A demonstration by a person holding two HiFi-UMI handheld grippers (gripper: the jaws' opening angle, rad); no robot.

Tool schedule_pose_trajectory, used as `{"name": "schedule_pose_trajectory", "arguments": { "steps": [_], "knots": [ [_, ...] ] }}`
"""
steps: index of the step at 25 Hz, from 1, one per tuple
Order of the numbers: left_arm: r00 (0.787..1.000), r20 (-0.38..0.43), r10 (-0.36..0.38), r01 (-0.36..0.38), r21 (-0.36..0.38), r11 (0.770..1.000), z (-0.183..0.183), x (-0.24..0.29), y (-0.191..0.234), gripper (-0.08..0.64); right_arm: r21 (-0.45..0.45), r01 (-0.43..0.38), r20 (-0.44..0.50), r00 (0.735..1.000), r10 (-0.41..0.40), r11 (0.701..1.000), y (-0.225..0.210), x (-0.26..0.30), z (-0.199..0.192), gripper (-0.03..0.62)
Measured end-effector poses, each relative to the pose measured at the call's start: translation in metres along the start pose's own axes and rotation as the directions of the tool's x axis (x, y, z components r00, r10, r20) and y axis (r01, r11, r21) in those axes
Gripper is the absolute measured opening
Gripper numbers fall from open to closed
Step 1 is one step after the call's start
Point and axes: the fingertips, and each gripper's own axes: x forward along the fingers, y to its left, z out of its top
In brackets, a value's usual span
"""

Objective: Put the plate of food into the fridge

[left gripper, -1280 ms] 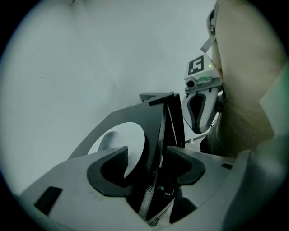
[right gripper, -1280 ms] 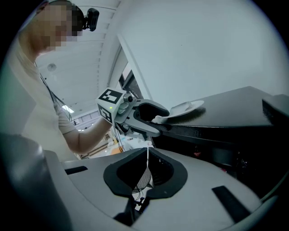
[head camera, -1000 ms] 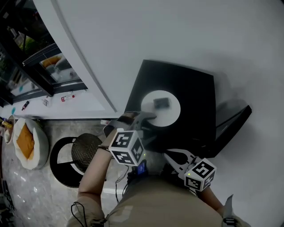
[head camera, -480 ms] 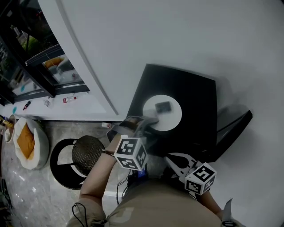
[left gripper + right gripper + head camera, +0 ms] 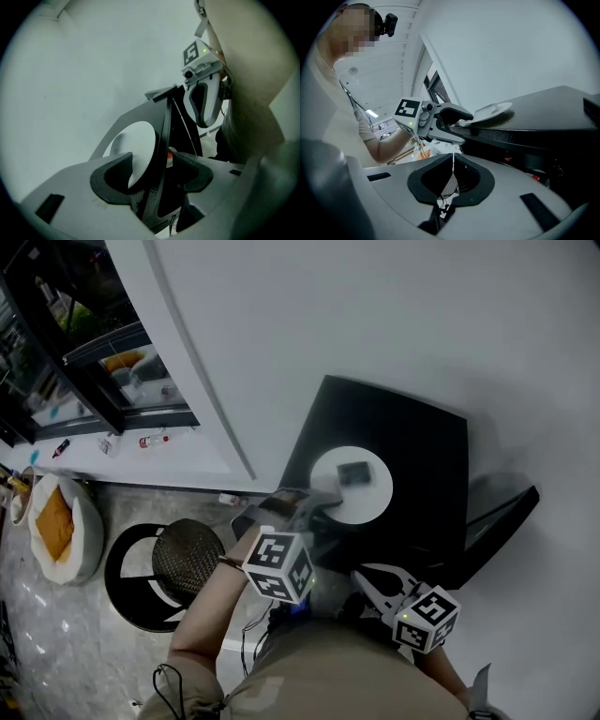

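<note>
On the black tabletop (image 5: pixel 422 442), toward its near left corner, sits a white plate (image 5: pixel 373 501). The left gripper (image 5: pixel 319 505) reaches in at that corner with its jaws apart. One jaw lies over the plate's rim and the other sits below the tabletop's edge. The right gripper (image 5: pixel 361 576) hangs just off the near edge, jaws pressed together on nothing. A small dark piece of food (image 5: pixel 353 472) rests on the plate.

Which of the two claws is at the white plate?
The left claw: its jaws stand apart at the near rim of the plate on the black table. The right claw is shut and empty, apart from the plate.
</note>
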Motion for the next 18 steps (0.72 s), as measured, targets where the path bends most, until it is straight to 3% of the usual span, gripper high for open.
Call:
{"name": "schedule_pose_trajectory", "arguments": {
  "steps": [4,13,18],
  "knots": [
    [0.998,-0.032,0.051,-0.05,0.016,0.999,-0.008,-0.002,0.008,0.272,-0.007,-0.011,-0.013,1.0,0.011,1.0,0.004,0.004,0.003,0.023],
    [0.996,-0.007,0.084,-0.084,0.039,0.996,-0.011,-0.001,0.008,0.272,-0.025,-0.019,-0.029,0.999,0.018,1.0,0.004,0.011,0.002,0.023],
    [0.996,0.023,0.091,-0.092,0.017,0.996,-0.009,-0.004,0.005,0.258,-0.01,0.003,-0.011,1.0,-0.003,1.0,-0.001,0.007,0.004,0.023]
  ]
}}
